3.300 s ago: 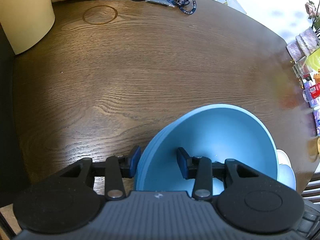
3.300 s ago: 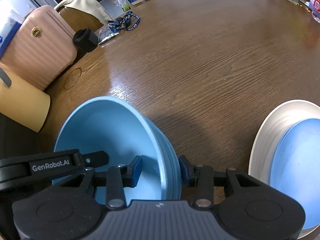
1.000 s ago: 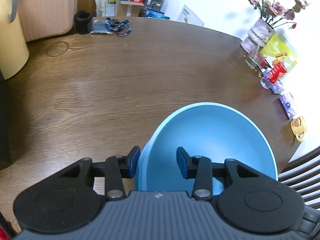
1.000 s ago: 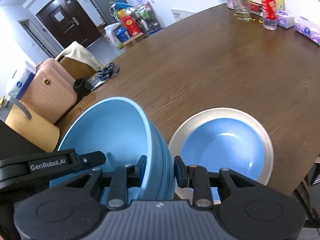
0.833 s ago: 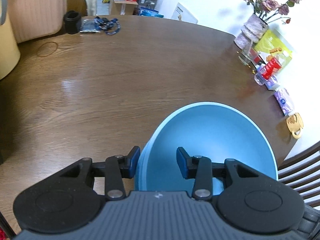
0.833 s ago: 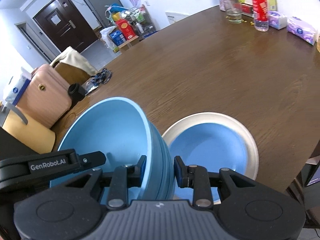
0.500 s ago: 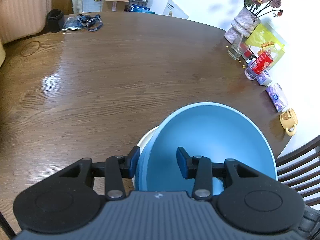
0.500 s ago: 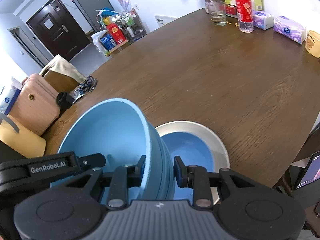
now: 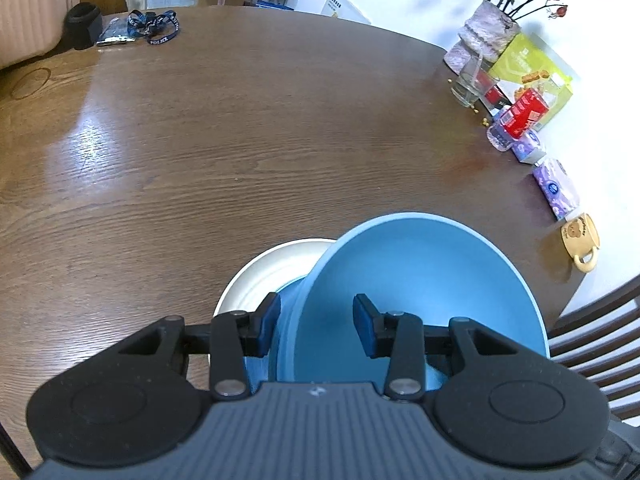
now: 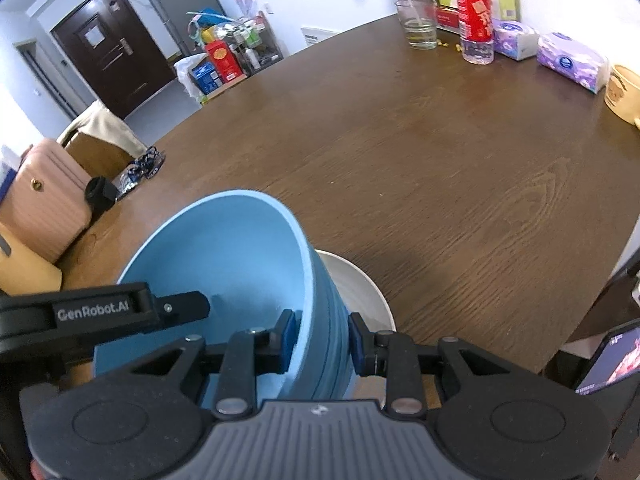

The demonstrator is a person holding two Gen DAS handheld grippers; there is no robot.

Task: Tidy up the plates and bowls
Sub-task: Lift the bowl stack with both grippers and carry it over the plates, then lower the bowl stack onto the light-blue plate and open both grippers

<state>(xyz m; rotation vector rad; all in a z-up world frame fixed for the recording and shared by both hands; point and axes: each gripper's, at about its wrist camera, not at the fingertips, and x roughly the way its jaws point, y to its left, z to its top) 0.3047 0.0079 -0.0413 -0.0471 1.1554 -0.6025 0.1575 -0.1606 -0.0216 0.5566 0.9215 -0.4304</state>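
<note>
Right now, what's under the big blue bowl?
Under the big blue bowl sits a round white plate with a blue dish inside it, on the brown wooden table. The bowl hides most of both.

- The left gripper (image 9: 316,322) points steeply down, its two blue-padded fingers (image 9: 267,322) straddling the near wall of a blue bowl (image 9: 420,280), one pad outside and one inside
- The right gripper (image 10: 322,340) points steeply down too, clamped over the opposite wall of the same bowl, pads pressed on either side
- In the right wrist view the left gripper's black body reaches in from the left
</note>
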